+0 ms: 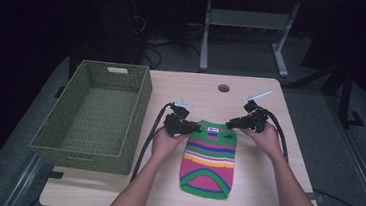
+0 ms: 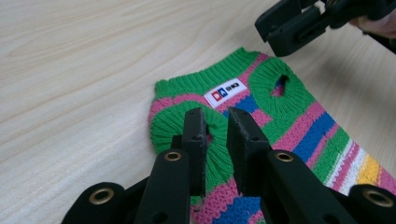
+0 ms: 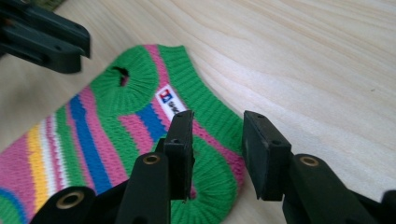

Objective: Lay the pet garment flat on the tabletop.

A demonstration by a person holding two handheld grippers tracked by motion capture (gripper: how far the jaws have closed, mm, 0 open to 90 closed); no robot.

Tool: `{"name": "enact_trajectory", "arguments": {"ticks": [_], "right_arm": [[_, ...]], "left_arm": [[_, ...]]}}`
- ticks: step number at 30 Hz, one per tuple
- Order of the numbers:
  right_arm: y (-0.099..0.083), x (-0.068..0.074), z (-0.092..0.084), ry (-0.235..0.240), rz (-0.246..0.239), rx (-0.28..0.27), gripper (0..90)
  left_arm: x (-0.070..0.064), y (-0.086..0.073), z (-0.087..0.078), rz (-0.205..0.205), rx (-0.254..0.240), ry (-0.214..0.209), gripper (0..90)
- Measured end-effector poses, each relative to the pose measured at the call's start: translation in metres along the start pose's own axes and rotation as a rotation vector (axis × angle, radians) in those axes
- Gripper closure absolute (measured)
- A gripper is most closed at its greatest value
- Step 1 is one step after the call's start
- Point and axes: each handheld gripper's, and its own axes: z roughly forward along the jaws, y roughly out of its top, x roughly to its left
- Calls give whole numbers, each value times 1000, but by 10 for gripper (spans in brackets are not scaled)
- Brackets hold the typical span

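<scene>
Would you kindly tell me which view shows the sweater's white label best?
The left gripper view: the label faces the camera, its red and blue marks clear. The right gripper view shows it slanted, partly behind a jaw; the high view, a tiny patch.

The high view looks from above the person's side, forward and down, and takes in the whole table from far off. The left gripper view sits very close above the striped sweater, looking along its own black jaws. The right gripper view does the same from the other side. All three share the sweater's green neck end and its white label.
</scene>
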Motion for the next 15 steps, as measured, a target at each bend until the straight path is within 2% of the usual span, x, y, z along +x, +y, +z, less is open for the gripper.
{"name": "enact_trajectory", "arguments": {"ticks": [5,8,11,13,15], "right_arm": [[-2,9,-6,16,-36,13,632],[-4,12,-9,22,-42,12,627],[-11,19,-14,36,-58,14,617],[-13,21,-15,39,-59,17,611],[-21,30,-20,46,-80,11,608]], "left_arm": [[-9,-2,-2,32,16,-12,757],[-12,-3,-4,42,21,-17,745],[-19,-7,-7,84,54,-14,721],[-21,-8,-8,99,71,-13,710],[-25,-12,-11,117,86,-22,680]]}}
